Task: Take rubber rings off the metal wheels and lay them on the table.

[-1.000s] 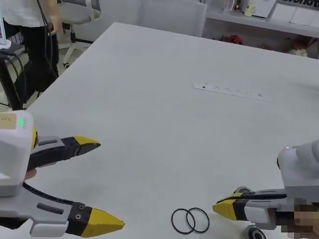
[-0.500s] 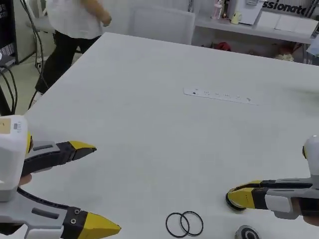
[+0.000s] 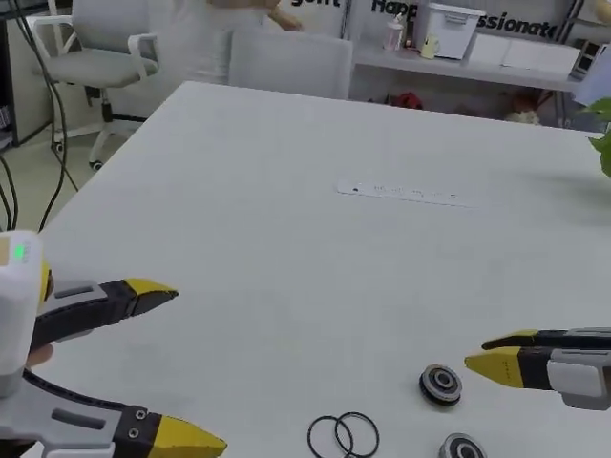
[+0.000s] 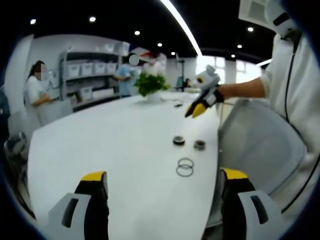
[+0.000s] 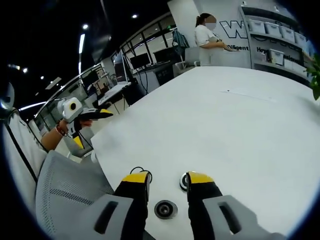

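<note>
Hovering nr wheel (image 3: pixel 440 384): R gripper (image 3: pixel 475 352), jaws apart

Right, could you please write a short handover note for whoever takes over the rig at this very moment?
Left gripper: wide open, empty, held at the near left.
Right gripper: jaws a little apart, empty, tips just right of the far metal wheel.
The near metal wheel lies close to the table's near edge.
Done: two rubber rings lie overlapping on the table, left of the wheels.
Left: I cannot tell whether either wheel carries a ring. Check both, strip any and lay them down.
</note>
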Tool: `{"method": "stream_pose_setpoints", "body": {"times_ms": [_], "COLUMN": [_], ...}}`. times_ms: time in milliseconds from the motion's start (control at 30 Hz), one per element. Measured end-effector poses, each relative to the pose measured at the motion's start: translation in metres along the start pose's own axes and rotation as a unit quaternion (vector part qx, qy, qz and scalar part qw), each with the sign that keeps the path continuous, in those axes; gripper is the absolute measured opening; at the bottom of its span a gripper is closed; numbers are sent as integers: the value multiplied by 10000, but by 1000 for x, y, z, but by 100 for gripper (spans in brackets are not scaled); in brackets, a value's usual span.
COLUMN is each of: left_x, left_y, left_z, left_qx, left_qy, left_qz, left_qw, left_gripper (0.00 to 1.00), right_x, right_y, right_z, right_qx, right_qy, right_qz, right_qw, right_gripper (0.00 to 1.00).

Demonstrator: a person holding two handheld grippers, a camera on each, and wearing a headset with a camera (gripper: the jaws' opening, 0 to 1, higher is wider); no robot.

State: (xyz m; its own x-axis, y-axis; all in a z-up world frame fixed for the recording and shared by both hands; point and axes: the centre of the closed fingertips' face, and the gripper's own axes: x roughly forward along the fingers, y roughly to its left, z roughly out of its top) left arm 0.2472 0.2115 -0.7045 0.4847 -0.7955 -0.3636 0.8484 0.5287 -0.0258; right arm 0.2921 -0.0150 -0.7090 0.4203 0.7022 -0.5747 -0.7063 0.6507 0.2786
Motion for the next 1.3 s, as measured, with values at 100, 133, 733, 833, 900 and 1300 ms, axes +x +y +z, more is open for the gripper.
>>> {"method": "stream_pose_setpoints", "body": {"times_ms": [100, 133, 733, 833, 900, 1300], "left_x": [1, 1, 6, 6, 6, 2], "left_y": [-1, -2, -15, -18, -20, -31], "left_z": [2, 3, 15, 17, 19, 36], "left_qx": [17, 27, 175, 193, 203, 190], "left_qy": [-4, 2, 127, 161, 179, 135], "left_qz": [-13, -32, -74, -57, -23, 144], "left_qw": [10000, 10000, 9997, 9997, 9996, 9996], "left_gripper": [95, 95, 96, 96, 96, 95], "right_x": [-9, -12, -55, -61, -65, -77], "right_y": [-2, -2, -19, -23, -26, -36], "right_z": [2, 2, 3, 2, 2, -7], "right_qx": [-21, -34, -128, -127, -134, -98], "right_qy": [-67, -89, -357, -382, -415, -458], "right_qz": [-53, -80, -312, -309, -316, -236], "right_qw": [10000, 9999, 9988, 9987, 9985, 9986], "right_gripper": [28, 29, 35, 35, 35, 35]}}
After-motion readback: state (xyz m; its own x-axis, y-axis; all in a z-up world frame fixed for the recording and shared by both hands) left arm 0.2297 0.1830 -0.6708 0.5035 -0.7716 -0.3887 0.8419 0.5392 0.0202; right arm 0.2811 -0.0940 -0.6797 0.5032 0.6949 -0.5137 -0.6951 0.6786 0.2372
